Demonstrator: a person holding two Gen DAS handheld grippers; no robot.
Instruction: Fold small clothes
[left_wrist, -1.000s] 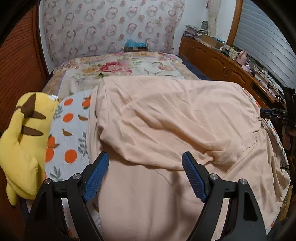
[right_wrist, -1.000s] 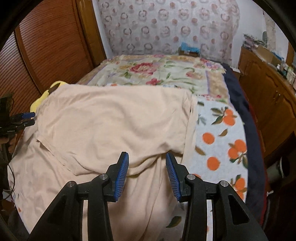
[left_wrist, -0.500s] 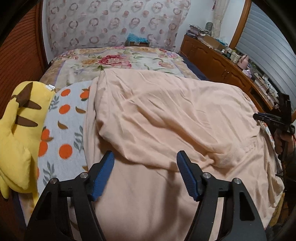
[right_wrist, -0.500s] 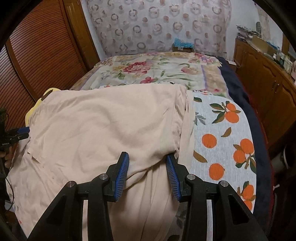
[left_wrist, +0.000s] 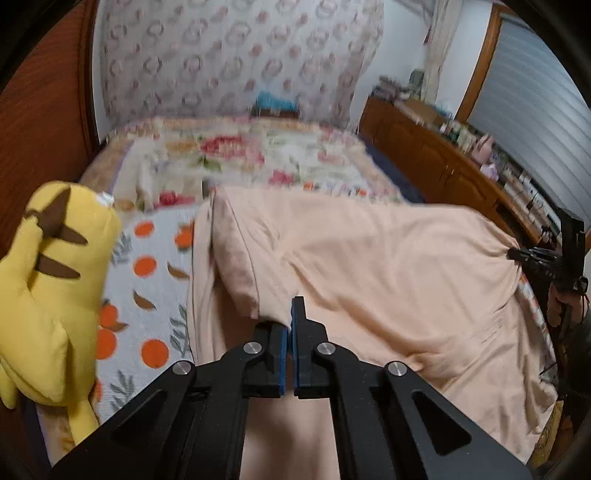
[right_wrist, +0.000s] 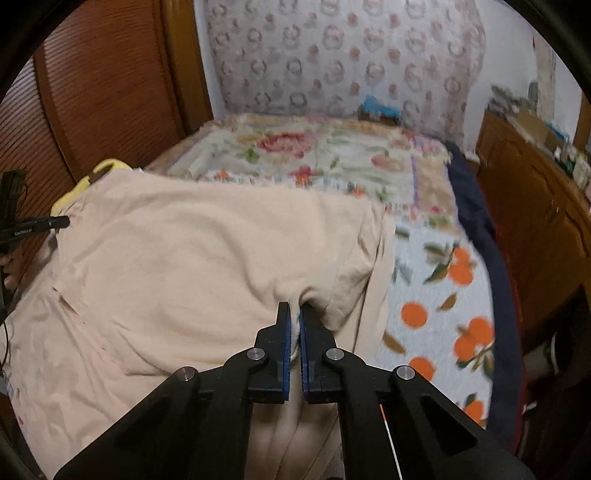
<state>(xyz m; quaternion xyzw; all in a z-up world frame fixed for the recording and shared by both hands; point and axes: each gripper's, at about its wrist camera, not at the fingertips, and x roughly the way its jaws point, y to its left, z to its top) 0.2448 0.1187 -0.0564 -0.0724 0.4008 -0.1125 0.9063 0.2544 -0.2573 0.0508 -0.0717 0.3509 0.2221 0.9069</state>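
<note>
**Both grippers pinching a peach garment on the bed**

On the bed (left_wrist: 155, 280), a large peach garment (left_wrist: 388, 266) is lying spread across the orange-print cover, its long axis running side to side across the mattress, with an upper layer lying doubled over a lower one. The left gripper (left_wrist: 290, 325) is sitting with its blue pads pressed together on a bunched edge of the upper layer at the garment's left end. The right gripper (right_wrist: 294, 325) is clamping a pinch of the same cloth at the garment's right end, a sliver of fabric showing between its pads. In each wrist view the other gripper is appearing at the far edge of the cloth, touching it.

Small white lettering is showing on the side of the left gripper in the right wrist view, but it is too blurred to read with confidence; a short marking on the right gripper in the left wrist view is equally unclear.

A yellow plush toy (left_wrist: 48, 288) with brown stripes is lying just beside the garment's left end, on the cover. A floral quilt (right_wrist: 314, 155) is covering the far part of the bed, and a wooden cabinet (left_wrist: 443, 166) is standing along the right side of the room.
</note>
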